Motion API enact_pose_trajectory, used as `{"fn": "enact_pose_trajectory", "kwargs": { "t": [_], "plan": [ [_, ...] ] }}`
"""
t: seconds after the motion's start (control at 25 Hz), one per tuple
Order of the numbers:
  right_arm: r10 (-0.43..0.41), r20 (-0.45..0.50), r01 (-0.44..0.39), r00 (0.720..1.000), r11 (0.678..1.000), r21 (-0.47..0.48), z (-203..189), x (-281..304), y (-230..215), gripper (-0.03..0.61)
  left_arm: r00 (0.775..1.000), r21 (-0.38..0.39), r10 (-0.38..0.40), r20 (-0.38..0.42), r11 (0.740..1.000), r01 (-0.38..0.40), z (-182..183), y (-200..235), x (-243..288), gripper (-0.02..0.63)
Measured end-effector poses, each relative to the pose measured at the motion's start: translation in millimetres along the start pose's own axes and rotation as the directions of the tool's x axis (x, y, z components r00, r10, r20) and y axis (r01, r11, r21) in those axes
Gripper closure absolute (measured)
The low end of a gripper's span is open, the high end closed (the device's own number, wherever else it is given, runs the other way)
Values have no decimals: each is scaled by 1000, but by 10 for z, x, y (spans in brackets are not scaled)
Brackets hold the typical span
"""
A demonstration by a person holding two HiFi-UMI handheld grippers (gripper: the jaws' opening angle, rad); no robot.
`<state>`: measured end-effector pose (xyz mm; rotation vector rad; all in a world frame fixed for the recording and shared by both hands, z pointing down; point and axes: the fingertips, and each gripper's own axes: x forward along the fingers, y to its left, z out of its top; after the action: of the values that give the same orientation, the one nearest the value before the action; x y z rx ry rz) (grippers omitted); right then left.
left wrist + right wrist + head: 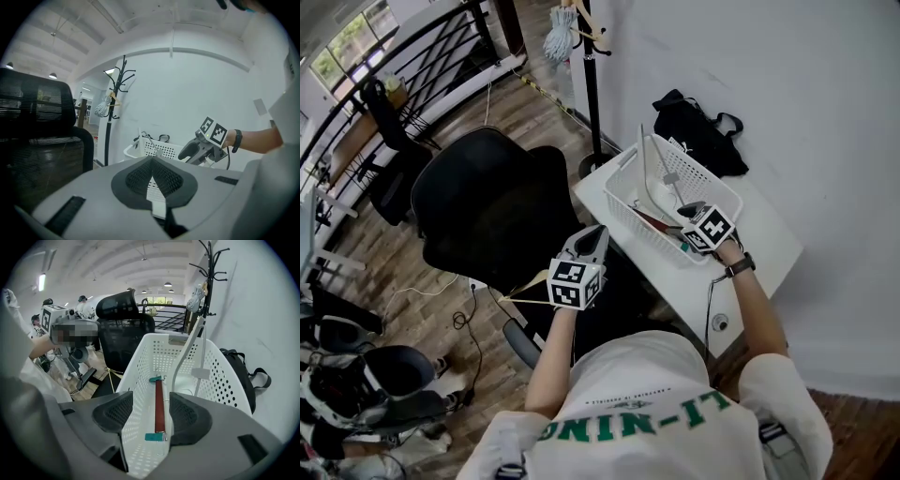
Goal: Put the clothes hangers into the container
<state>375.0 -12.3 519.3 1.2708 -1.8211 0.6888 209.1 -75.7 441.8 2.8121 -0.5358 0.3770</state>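
Starting at the right gripper: parted wide, clamped on nothing, aimed steeply down into the white basket on the bench. Straight ahead between its jaws, down on the basket floor, a red-barred hanger with teal clips, long axis running 12 to 6 in the right gripper view, clear of both pads. Just past that, at 1 o'clock, a white hanger propped upright against the far wall. Two hangers inside, by the look of it.

Over to the left gripper: closed tip to tip in its own view, nothing recognisable nipped there, aimed roughly level toward 12 in the head view, above the black chair. From there, basket at about 2 o'clock, near but not touching. At about 8 o'clock, lower down by the seat edge, a thin tan wooden hanger, long axis roughly 8 to 2; cannot tell whether resting on the chair or hooked on something. Probably the next one to fetch: much nearer the left hand, well apart from the right, calling for a drop back toward 8 and an opening first
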Motion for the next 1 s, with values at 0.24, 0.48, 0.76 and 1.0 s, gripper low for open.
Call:
{"fn": "enact_pose_trajectory", "kwargs": {
  "t": [0.24, 0.48, 0.76, 1.0],
  "plan": [
    [39, 104, -30, 994, 996, -85, 517, -159, 371, 322, 996, -30, 86, 14, 996, -86, -101, 214, -395, 600],
    [162, 103, -140, 981, 971, -195, 951, 88, 957, 310, 980, -75, 197, 11, 978, -196, -281, 521, -898, 600],
    [297, 82, -258, 951, 912, -318, 1253, 701, 1741, 311, 939, -165, 343, 2, 926, -338, -659, 852, -1467, 600],
    [410, -13, -391, 912, 860, -328, 1115, 1417, 2401, 311, 906, -235, 419, -64, 876, -422, -1121, 1106, -1735, 600]
  ]
}}
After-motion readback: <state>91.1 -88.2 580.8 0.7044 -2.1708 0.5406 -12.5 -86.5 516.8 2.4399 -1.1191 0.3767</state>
